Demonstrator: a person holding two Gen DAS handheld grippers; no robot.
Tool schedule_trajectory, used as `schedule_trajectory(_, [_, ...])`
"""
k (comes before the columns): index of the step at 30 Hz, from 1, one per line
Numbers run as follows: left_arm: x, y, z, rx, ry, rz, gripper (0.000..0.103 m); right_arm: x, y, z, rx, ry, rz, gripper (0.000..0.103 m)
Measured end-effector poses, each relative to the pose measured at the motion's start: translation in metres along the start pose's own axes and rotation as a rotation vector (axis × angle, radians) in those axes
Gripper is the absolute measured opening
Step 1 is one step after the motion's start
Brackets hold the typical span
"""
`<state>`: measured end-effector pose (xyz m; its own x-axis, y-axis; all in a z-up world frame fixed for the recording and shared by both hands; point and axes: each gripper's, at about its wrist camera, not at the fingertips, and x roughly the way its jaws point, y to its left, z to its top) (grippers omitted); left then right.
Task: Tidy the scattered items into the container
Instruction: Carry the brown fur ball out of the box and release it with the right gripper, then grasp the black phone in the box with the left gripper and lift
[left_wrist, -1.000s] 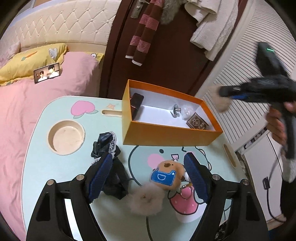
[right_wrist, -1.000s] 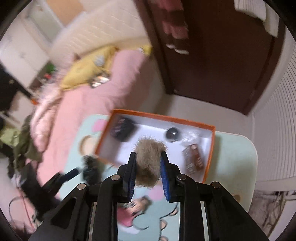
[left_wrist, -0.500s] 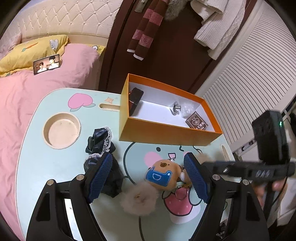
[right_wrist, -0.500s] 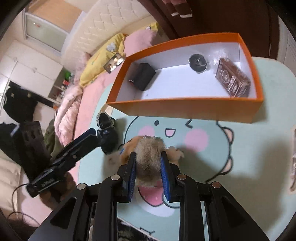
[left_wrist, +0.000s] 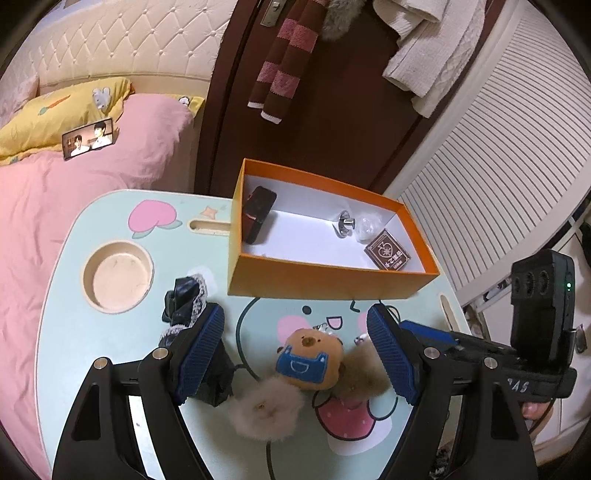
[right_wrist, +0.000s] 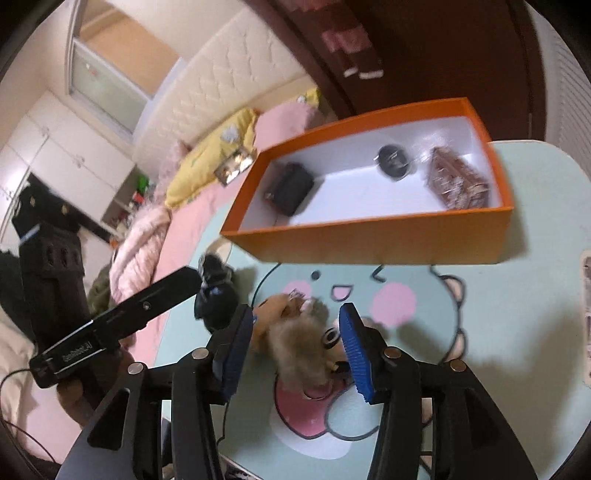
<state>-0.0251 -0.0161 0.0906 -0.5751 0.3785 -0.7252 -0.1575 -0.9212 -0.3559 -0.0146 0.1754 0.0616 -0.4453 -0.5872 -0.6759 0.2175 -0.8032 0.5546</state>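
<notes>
An orange box (left_wrist: 325, 275) (right_wrist: 376, 242) stands at the back of the table, holding a black case (left_wrist: 258, 212), a metal knob (left_wrist: 345, 223) and a brown card pack (left_wrist: 388, 254). A brown bear plush (left_wrist: 308, 360) lies between two fur pompoms (left_wrist: 264, 410) (right_wrist: 301, 349) on the table. A black lace scrunchie (left_wrist: 186, 308) lies to the left. My left gripper (left_wrist: 295, 354) is open, low over the bear plush. My right gripper (right_wrist: 295, 345) is open, its jaws standing either side of the darker pompom, which rests on the table.
The pale green table (left_wrist: 110, 350) has a round cup recess (left_wrist: 118, 277) at the left and slots near its edges. A pink bed (left_wrist: 74, 192) lies to the left, a dark door (left_wrist: 314, 129) behind the box, a slatted white wall (left_wrist: 498, 166) at the right.
My right gripper came down from over the box to the table beside the bear plush and opened, letting go of the fur pompom. My left gripper stayed open in place.
</notes>
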Motion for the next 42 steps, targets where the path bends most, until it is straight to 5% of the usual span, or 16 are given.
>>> schedule_trajectory(9, [0.002,-0.012,0.021,0.061,0.005,-0.026,0.080,-0.010,-0.020,-0.007,0.046,-0.011,0.002,0.048])
schedule_trajectory(14, [0.014,-0.021,0.049,0.114,0.022,-0.022,0.080,0.008,0.000,-0.019,-0.076,0.089,-0.090,0.048])
schedule_trajectory(18, [0.041,-0.032,0.075,0.168,0.097,-0.046,0.080,0.012,-0.001,-0.026,-0.065,0.117,-0.022,0.048])
schedule_trajectory(30, [0.131,-0.050,0.097,0.319,0.242,0.246,0.080,0.008,-0.025,-0.027,0.024,0.102,0.016,0.048])
schedule_trajectory(33, [0.138,-0.051,0.093,0.303,0.283,0.183,0.080,0.007,-0.029,-0.027,0.036,0.102,0.025,0.048])
schedule_trajectory(37, [0.125,-0.051,0.096,0.234,0.296,-0.011,0.080,0.006,-0.035,-0.025,0.055,0.096,0.027,0.048])
schedule_trajectory(40, [0.107,-0.054,0.105,0.270,0.184,0.089,0.080,0.006,-0.039,-0.024,0.068,0.093,0.025,0.048])
schedule_trajectory(42, [0.108,-0.053,0.109,0.291,0.191,0.161,0.080,0.006,-0.043,-0.024,0.078,0.092,0.026,0.048])
